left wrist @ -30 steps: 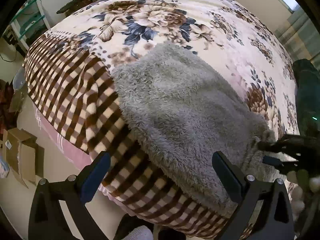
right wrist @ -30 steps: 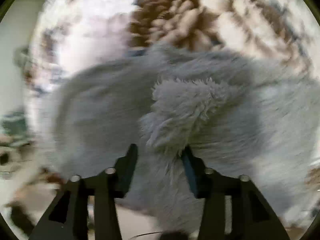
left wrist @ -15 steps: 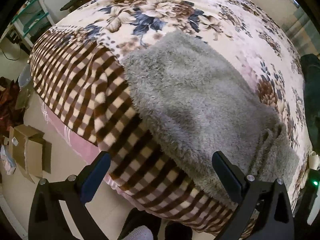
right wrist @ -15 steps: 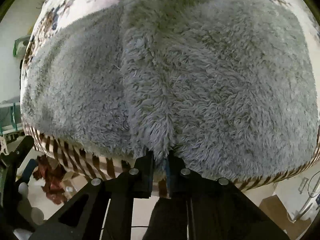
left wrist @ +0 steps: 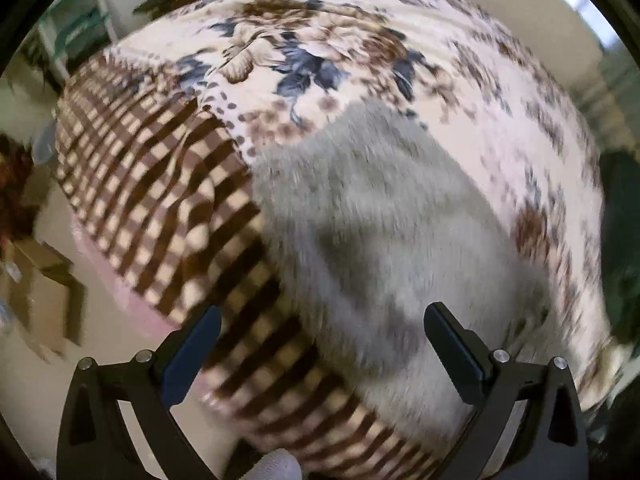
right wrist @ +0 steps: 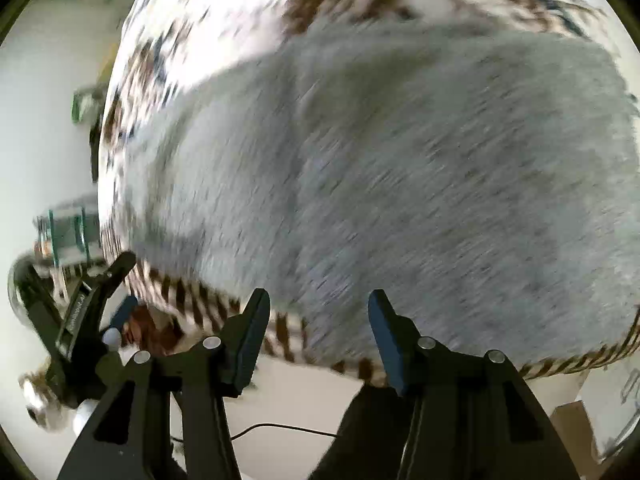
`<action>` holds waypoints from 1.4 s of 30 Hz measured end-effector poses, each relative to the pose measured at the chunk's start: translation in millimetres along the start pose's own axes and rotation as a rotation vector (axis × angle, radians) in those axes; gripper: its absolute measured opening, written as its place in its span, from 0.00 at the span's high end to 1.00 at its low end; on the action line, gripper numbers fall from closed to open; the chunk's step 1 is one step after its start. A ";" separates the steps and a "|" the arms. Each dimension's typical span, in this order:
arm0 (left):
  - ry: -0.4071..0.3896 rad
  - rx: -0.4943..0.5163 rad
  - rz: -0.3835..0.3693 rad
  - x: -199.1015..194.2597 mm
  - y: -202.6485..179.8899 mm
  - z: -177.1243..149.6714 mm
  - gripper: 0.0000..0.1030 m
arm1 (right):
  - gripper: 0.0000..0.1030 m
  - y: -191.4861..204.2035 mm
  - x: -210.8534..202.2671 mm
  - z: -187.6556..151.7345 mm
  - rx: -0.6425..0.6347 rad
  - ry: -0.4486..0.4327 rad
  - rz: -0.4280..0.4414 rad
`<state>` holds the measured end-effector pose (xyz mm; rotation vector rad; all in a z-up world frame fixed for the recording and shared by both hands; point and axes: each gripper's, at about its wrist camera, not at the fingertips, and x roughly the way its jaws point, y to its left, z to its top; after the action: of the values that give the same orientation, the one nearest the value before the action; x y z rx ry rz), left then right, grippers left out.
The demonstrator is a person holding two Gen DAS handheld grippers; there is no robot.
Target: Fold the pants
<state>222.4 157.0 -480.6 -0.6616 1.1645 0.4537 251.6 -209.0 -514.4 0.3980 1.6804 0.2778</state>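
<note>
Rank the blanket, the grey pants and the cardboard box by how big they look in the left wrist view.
1. Blanket, filling most of the view.
2. Grey pants, lying on the blanket.
3. Cardboard box, smallest, though it sits farther away on the floor, so its true size is unsure.

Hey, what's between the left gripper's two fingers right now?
Nothing is held: in the left wrist view, the left gripper stands open above the gray pants and the checked blanket.
</note>
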 end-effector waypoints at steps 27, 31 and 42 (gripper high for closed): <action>-0.400 0.085 -0.278 -119.6 -118.0 -31.3 0.90 | 0.07 -136.0 -46.0 34.1 0.172 -0.166 -0.049; -0.397 0.234 -0.316 -148.3 -187.5 -90.1 0.90 | 0.03 -172.6 -83.3 24.3 0.194 -0.198 -0.027; -0.123 0.610 -0.349 -61.2 -388.7 -267.4 0.89 | 0.03 -329.9 -169.2 -15.4 0.326 -0.273 -0.103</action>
<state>267.4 -308.9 -395.1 -0.2859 0.9744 -0.1585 222.8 -578.3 -492.5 0.5628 1.4712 -0.1260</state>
